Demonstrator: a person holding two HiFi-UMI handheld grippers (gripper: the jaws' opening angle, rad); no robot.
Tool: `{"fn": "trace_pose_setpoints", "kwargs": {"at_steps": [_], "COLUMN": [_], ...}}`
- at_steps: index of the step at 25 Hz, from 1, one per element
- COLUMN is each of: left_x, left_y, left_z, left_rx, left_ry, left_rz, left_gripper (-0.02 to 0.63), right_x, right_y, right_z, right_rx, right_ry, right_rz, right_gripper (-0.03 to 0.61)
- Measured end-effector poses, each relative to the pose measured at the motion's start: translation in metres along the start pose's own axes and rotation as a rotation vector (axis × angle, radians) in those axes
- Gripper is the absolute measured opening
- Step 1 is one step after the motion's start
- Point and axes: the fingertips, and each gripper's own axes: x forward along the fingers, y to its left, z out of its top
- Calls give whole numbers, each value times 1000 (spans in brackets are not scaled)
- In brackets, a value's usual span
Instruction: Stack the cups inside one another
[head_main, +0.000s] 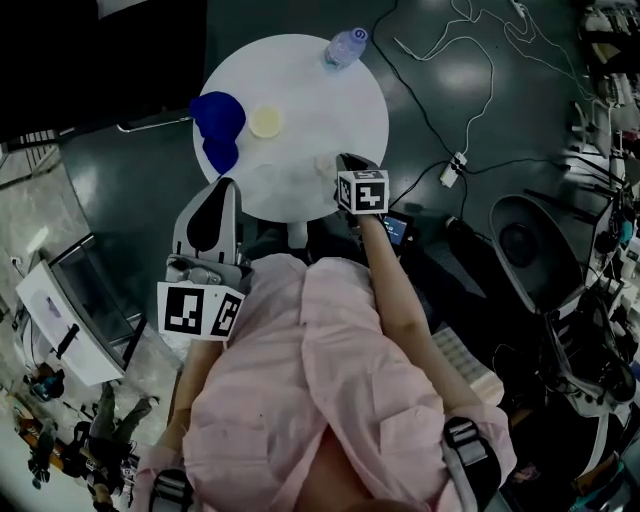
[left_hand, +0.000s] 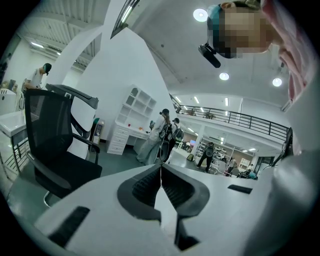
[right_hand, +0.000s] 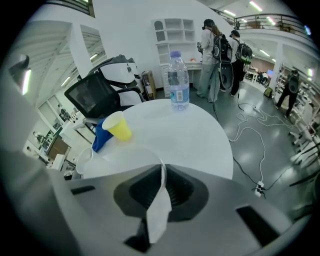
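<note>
On the round white table (head_main: 300, 90) my right gripper (head_main: 345, 162) points steeply down. It is shut on the rim of a clear plastic cup (right_hand: 127, 157), whose thin wall runs between the pads (right_hand: 162, 172). A second clear cup (right_hand: 82, 161) stands to its left, faint in the head view (head_main: 268, 178). A yellow cup (head_main: 266, 122) (right_hand: 120, 125) stands beside a blue object (head_main: 218, 125) (right_hand: 101, 137). My left gripper (head_main: 225, 186) is at the table's near left edge, and its jaws (left_hand: 161, 172) are shut on nothing.
A water bottle (head_main: 345, 46) (right_hand: 178, 82) stands at the table's far edge. Cables (head_main: 460, 110) and a power strip lie on the dark floor to the right. A black office chair (left_hand: 55, 145) and several people are in the room beyond.
</note>
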Motion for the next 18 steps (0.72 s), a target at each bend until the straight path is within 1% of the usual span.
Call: {"fn": "trace_pose_setpoints", "kwargs": {"at_steps": [4,6,12,18], "left_x": [2,2,-3,-10], "left_y": [-1,-3,-10,-16], "left_z": [-1,-1,2,5], "left_rx": [0,2,14,36], "left_ry": [-1,-1,-15,-39], "left_rz": [-1,-3,-6,-4], "left_gripper": [19,18,18,20], "right_x": [-10,-20,-69,-133], "right_y": [3,4,15,33], "right_z": [11,21,61,99], "right_rx": [-10,-12,15,48], "right_ry": [-50,-100,-318,-540], "right_rz": [9,9,43,105], "right_gripper": [40,40,40,39]}}
